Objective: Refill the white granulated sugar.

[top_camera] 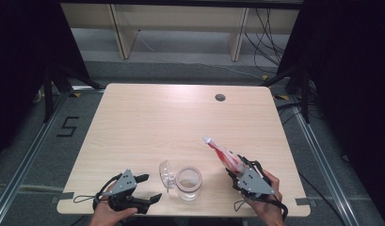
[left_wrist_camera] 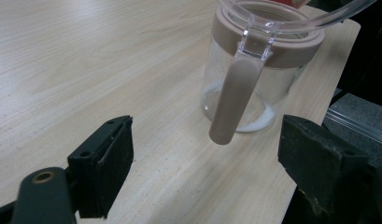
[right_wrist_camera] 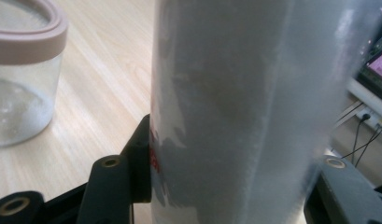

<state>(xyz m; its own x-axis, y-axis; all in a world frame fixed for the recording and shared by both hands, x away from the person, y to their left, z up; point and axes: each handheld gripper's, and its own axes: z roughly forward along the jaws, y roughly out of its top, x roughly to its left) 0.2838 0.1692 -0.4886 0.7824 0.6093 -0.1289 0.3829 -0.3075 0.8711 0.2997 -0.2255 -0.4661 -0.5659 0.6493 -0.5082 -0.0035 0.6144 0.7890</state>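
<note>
A clear glass jar with a tan rim stands near the table's front edge, a little white powder in its bottom. Its clear lid is flipped open to the left. My left gripper rests just left of the jar, open and holding nothing. In the left gripper view the jar and its tan clasp sit just ahead of the spread jaws. My right gripper is shut on a red and white pouch, tilted up and to the left, right of the jar. The frosted pouch is pinched between the jaws, with the jar to its left.
The wooden table has a round cable hole at its back right. Beyond the table stand wooden shelf legs, and cables lie on the floor. Black curtains close both sides.
</note>
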